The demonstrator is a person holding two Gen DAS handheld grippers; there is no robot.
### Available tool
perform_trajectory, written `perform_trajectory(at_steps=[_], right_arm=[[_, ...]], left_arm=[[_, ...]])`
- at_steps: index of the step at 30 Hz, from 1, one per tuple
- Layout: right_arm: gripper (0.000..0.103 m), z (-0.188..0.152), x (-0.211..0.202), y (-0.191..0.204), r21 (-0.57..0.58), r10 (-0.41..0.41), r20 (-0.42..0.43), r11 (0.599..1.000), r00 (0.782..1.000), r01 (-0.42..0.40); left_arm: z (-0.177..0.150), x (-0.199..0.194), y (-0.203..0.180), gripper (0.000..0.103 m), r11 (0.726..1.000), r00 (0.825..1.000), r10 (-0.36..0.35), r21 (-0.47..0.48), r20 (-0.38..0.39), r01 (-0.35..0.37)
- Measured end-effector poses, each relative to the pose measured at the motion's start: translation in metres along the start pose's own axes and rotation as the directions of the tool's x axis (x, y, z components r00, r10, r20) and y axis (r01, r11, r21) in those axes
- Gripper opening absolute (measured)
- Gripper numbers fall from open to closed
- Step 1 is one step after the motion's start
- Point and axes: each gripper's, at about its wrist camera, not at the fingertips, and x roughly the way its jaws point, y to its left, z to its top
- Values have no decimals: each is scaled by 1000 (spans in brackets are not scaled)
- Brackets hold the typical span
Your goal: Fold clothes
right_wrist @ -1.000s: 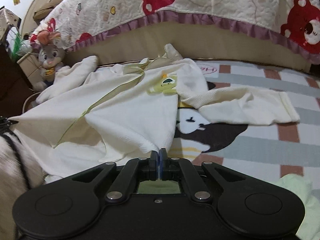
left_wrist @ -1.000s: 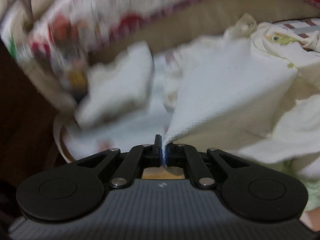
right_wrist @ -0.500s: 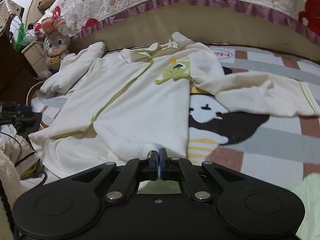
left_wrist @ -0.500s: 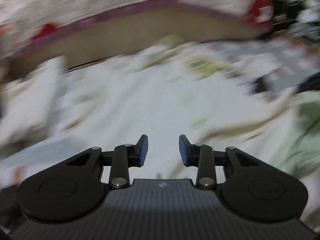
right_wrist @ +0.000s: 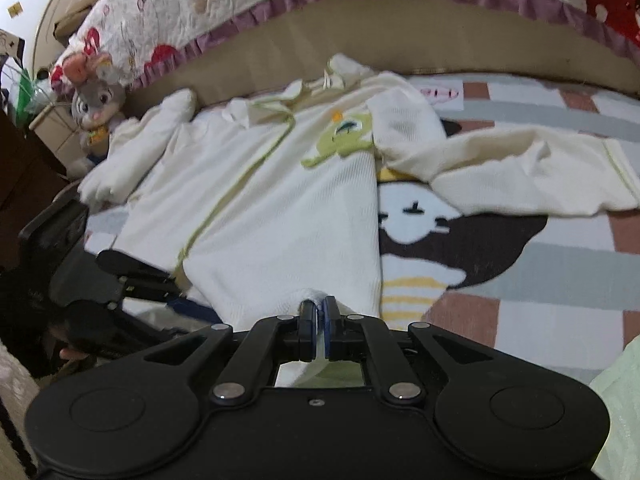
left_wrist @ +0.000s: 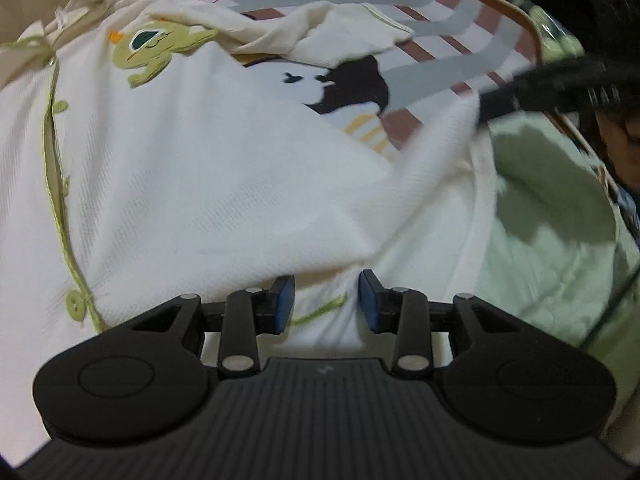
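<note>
Left gripper (left_wrist: 326, 300) stands open over the near hem of the cream waffle-knit baby jacket with green piping (right_wrist: 280, 208), spread flat on the striped cartoon mat (right_wrist: 520, 272). Right gripper (right_wrist: 319, 312), jaws just parting, still pinches the hem, apparently keeping the jacket taut for folding.

Home bedroom: quilted bedspread (right_wrist: 192, 8), plush rabbit (right_wrist: 94, 98), cartoon play mat (right_wrist: 500, 248).

The cream garment's (right_wrist: 280, 216) hem disappears behind the right hand-held gripper (right_wrist: 319, 320), so the grip itself is unclear. Ahead and right of the left hand-held gripper (left_wrist: 326, 300), a blurred dark shape (left_wrist: 552, 84) remains unidentifiable; the pale green cloth (left_wrist: 560, 220) runs beyond the frame.
</note>
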Motion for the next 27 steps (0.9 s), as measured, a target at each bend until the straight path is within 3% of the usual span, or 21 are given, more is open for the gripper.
perform_trajectory(at_steps=[4, 6, 7, 8, 10, 16, 23, 24, 25, 27], right_arm=[[9, -2, 14, 1, -13, 4, -46, 1000, 999, -4], [9, -3, 19, 3, -30, -9, -61, 1000, 998, 8], [13, -3, 21, 3, -39, -16, -69, 999, 998, 13], [27, -4, 23, 4, -46, -24, -74, 999, 997, 21], [36, -6, 27, 5, -60, -40, -82, 998, 996, 35], [36, -10, 32, 6, -62, -35, -101, 998, 994, 29], [36, -15, 37, 12, -100, -32, -116, 995, 993, 21], [32, -17, 37, 13, -120, -40, -105, 992, 994, 28], [5, -18, 34, 15, -142, -47, -90, 989, 995, 34], [4, -19, 22, 17, -146, -23, -58, 989, 998, 14]], left_arm=[[0, 4, 7, 34, 999, 1000, 1, -47, -10, -1], [-3, 7, 12, 6, 997, 1000, -1, -81, -17, 0], [-4, 7, 13, 4, 996, 1000, 2, -84, -12, -3], [-5, 6, 13, 4, 997, 1000, 7, -81, -2, -8], [-7, 2, 9, 4, 998, 999, 21, -66, 29, -19], [-8, -40, 6, 4, 996, 989, 21, -94, 145, -7], [-13, -87, 14, 4, 989, 973, 30, -149, 229, 5], [-14, -92, 14, 4, 988, 971, 38, -153, 236, -2], [-16, -96, 15, 3, 987, 969, 38, -161, 242, 2], [-22, -105, 16, 3, 983, 967, 10, -178, 253, 37]])
